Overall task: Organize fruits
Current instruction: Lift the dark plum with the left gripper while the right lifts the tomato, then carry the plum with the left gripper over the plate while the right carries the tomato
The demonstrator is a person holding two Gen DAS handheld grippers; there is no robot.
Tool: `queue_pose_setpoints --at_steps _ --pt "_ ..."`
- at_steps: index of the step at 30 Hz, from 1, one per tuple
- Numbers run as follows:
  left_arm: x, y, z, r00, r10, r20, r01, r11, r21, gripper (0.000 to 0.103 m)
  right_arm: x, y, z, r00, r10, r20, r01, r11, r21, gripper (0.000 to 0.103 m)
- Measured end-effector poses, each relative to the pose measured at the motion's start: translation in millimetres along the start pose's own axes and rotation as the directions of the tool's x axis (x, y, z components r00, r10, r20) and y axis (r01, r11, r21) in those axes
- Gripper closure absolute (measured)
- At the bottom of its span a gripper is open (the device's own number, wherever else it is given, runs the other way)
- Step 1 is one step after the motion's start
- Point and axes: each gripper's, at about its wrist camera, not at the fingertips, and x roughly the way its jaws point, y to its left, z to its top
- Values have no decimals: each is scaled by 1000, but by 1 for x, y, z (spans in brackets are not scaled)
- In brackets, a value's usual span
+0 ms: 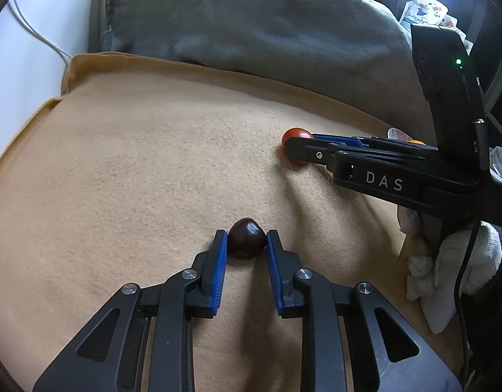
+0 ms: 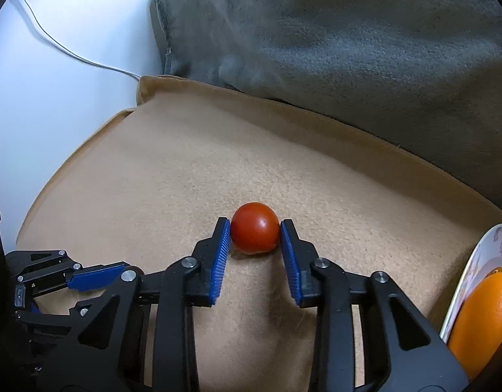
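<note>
Pinching a dark brown chestnut-like fruit (image 1: 247, 238) between its blue pads, my left gripper (image 1: 246, 240) is clenched on it where it rests on the tan blanket (image 1: 136, 163). My right gripper (image 2: 255, 232) grips a red tomato (image 2: 255, 228) the same way, both pads pressed against its sides, the tomato also sitting on the tan blanket. Seen from the tomato, the dark fruit lies nearer to me and to the left, apart from it. To the tomato's right, at the blanket's edge, a floral plate (image 2: 479, 261) holds an orange (image 2: 483, 320). Behind the tomato, a grey blanket (image 2: 349, 49) lies bunched up along the tan blanket's far edge.
</note>
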Motion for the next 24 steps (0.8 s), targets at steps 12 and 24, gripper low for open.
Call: queue_pose_setpoints --at_steps 12,24 --pt "-9 -4 -1 1000 5 11 -5 1000 0 82 -25 -12 -7 999 6 53 -8 1000 22 70" --pt "-23 -19 4 999 -16 49 15 1000 21 82 -76 -26 -25 993 -11 119 6 999 40 70"
